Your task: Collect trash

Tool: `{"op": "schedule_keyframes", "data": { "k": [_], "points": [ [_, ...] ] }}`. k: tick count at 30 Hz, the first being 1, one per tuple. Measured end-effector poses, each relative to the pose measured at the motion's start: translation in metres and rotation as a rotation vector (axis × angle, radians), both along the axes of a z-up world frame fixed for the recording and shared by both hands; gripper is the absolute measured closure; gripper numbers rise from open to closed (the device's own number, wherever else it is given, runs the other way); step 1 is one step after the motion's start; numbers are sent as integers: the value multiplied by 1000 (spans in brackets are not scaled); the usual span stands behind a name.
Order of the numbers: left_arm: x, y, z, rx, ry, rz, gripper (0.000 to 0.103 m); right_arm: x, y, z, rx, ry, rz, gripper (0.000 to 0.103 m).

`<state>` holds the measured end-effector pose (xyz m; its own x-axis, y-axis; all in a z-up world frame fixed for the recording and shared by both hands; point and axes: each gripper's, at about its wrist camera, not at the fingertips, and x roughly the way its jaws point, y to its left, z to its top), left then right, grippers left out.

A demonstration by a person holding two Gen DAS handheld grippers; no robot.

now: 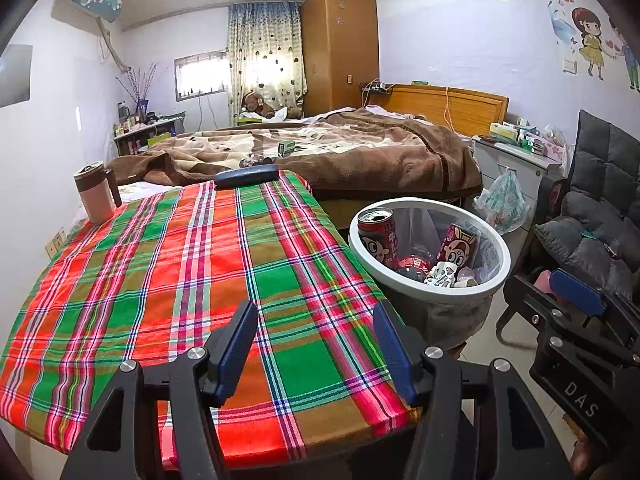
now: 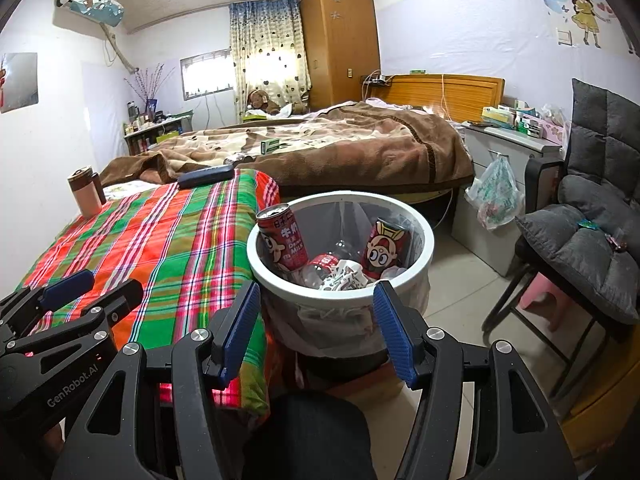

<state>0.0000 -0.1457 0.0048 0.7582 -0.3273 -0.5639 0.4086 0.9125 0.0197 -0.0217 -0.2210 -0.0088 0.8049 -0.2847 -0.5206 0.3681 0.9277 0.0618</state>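
Jaws of both the left gripper [image 1: 316, 356] and the right gripper [image 2: 316, 332] are held apart and empty. Cans and wrappers are already gathered in the bin [image 2: 416, 276], right of the table [image 1: 160, 280]. Farther off, only a mug [image 1: 95, 196] and a dark case [image 1: 246, 176] are left, so collection is judged nearly done.

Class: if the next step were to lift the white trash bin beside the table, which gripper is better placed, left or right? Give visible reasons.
Probably the right gripper: open and empty, it faces the white trash bin directly. The left gripper, also open, hangs over the plaid tablecloth, with the bin off to its right.
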Motion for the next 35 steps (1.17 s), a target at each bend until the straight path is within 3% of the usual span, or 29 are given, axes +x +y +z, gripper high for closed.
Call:
{"op": "schedule_keyframes", "data": {
  "k": [35],
  "points": [
    [-1,2,-2,-5,5,5,43,0,2,0,-1,1,0,43]
  ]
}}
